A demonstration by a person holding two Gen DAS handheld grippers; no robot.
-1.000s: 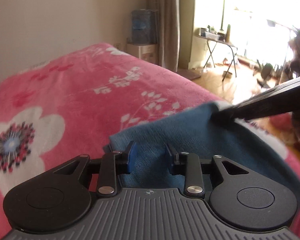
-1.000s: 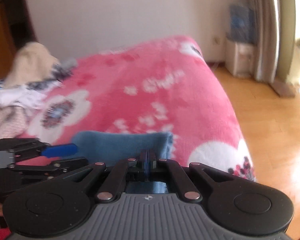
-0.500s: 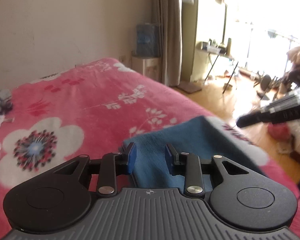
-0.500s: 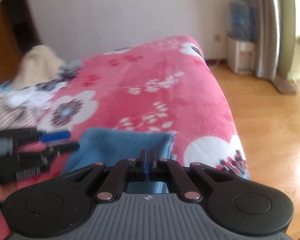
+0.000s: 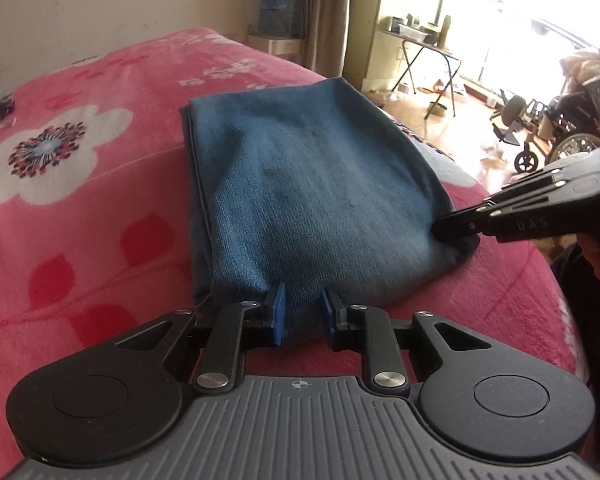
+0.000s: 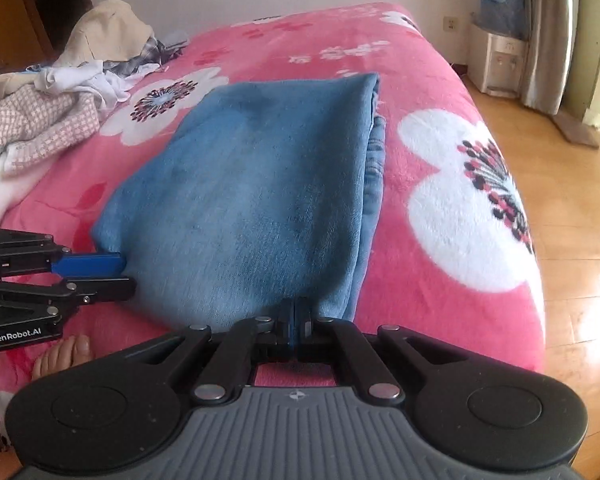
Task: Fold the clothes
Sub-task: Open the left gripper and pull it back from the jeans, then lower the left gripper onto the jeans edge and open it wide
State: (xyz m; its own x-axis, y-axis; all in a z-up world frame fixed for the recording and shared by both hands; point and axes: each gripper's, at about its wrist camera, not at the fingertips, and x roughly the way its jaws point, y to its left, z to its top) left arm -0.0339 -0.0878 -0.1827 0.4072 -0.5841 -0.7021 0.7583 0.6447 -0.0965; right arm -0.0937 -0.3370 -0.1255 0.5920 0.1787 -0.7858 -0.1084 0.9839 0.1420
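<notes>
A folded blue garment (image 5: 312,184) lies flat on the pink flowered blanket (image 5: 100,216). My left gripper (image 5: 303,314) is at its near edge, and its jaws are closing with a bunch of the fabric pressed between the blue pads (image 5: 277,312). My right gripper (image 6: 298,320) is shut on the near edge of the blue garment (image 6: 252,192), close to its right side. The left wrist view shows the right gripper (image 5: 444,229) pinching the near right corner. In the right wrist view the left gripper (image 6: 124,271) sits at the near left corner.
A pile of loose clothes (image 6: 52,100) lies at the far left of the bed. The blanket's edge (image 6: 536,280) drops to a wooden floor (image 6: 572,208) on the right. A person's bare toes (image 6: 64,354) rest on the blanket beside the left gripper. A folding table (image 5: 424,48) stands beyond.
Both grippers have drawn back toward the near side of the bed with the garment. It now lies stretched out flat, where before only its raised end showed. The left jaws have narrowed.
</notes>
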